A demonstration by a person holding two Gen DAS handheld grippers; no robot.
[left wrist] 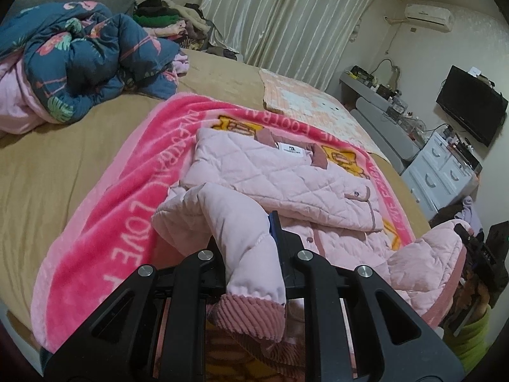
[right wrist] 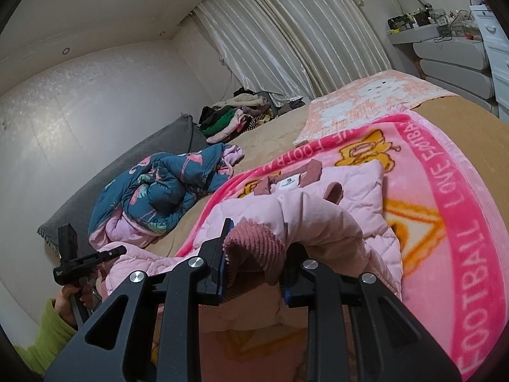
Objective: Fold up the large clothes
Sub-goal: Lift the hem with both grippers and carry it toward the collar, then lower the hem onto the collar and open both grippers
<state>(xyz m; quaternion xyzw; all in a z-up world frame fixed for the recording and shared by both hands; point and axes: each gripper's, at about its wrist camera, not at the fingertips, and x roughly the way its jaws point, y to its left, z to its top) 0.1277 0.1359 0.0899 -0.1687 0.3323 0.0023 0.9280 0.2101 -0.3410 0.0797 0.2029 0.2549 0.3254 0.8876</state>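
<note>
A pale pink quilted jacket (left wrist: 280,178) (right wrist: 356,184) lies partly folded on a bright pink blanket (left wrist: 127,207) (right wrist: 461,222), with its collar and label at the far end. My left gripper (left wrist: 248,238) is shut on one sleeve (left wrist: 229,219), and the ribbed corduroy cuff (left wrist: 251,315) hangs down toward the camera. My right gripper (right wrist: 257,261) is shut on the other sleeve's corduroy cuff (right wrist: 254,245), which is lifted off the bed. Each gripper also shows in the other view: the right gripper (left wrist: 470,245) at the right edge, the left gripper (right wrist: 89,254) at the lower left.
A bunched dark blue floral duvet (left wrist: 79,57) (right wrist: 152,197) lies on the tan bed beyond the blanket, and a clothes pile (left wrist: 165,16) (right wrist: 229,117) sits by the curtain. A peach towel (left wrist: 302,95) covers the far corner. White drawers (left wrist: 442,172) and a TV (left wrist: 470,105) stand beside the bed.
</note>
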